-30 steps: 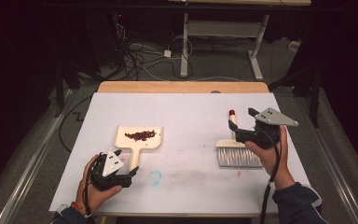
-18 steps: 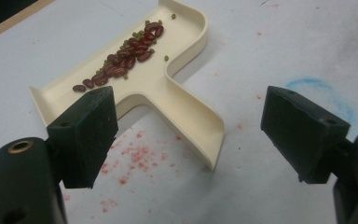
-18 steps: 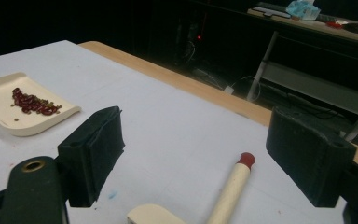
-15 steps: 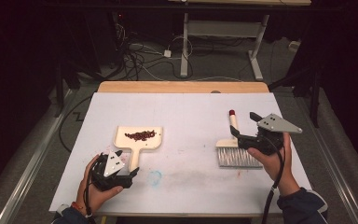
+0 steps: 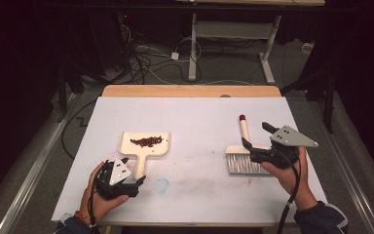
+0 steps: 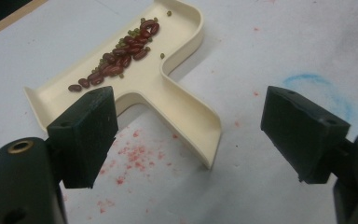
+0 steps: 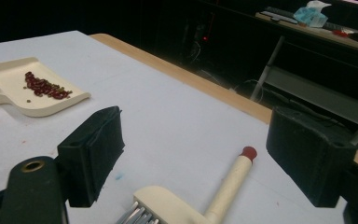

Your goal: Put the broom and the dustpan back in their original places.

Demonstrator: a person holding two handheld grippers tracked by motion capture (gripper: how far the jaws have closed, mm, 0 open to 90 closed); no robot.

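Beans [image 5: 146, 141], dark red with a few small green ones mixed in, lie in a loose streak across the pan of a cream dustpan [image 5: 144, 145] that rests flat on the white table cover [image 5: 195, 117], left of centre. The dustpan's handle [image 5: 139, 165] points toward the person's side of the table, and the left gripper [image 5: 135, 184] sits just at its end, held low over the cover in the person's left hand [image 5: 100, 197]. In the left gripper view its two black jaws stand wide apart with nothing between them; the handle's end [image 6: 200, 135] lies ahead in the gap, nearer the left jaw, and no jaw touches it. A faint blue ring mark [image 6: 324, 88] and scattered red specks [image 6: 133, 156] stain the cover near that gripper. Well apart to the right lies a hand brush [image 5: 243, 153] with a cream back, grey bristles [image 5: 243, 165] facing the person and a cream handle ending in a red tip [image 5: 242, 117] that points away. The right gripper [image 5: 256, 138], held in the right hand [image 5: 287, 173], is just beside the brush on its right, raised a little above the cover. In the right gripper view its jaws are likewise spread wide and empty, with the brush's handle [image 7: 228, 184] lying below and between them, untouched. Beyond the cover, a wooden table edge [image 5: 190, 90] shows.
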